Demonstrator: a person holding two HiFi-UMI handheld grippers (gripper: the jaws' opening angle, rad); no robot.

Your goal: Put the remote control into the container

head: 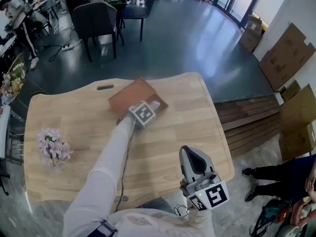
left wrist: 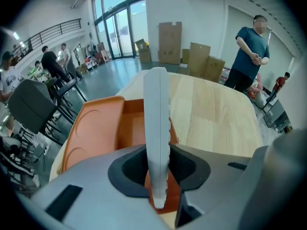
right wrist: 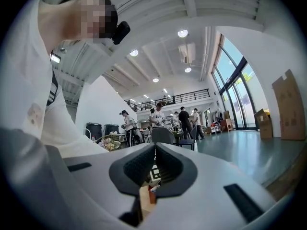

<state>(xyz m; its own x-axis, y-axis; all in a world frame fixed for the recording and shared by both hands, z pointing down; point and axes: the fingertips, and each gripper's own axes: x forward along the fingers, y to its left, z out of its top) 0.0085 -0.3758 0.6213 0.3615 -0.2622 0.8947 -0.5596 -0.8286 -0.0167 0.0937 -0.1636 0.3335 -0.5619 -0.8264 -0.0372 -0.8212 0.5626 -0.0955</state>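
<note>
A white remote control stands edge-on between the jaws of my left gripper, which is shut on it. It hangs over the brown open container, pointing at the inside. In the head view the container lies on the far middle of the wooden table. The left gripper sits at the container's near right corner, where a pale tip of the remote shows. My right gripper hovers near the table's front edge, shut and holding nothing; its tips meet in the right gripper view.
A bunch of pale artificial flowers lies at the table's left side. Dark chairs stand beyond the far edge. Cardboard sheets and wooden planks lie to the right. A person stands past the table's end.
</note>
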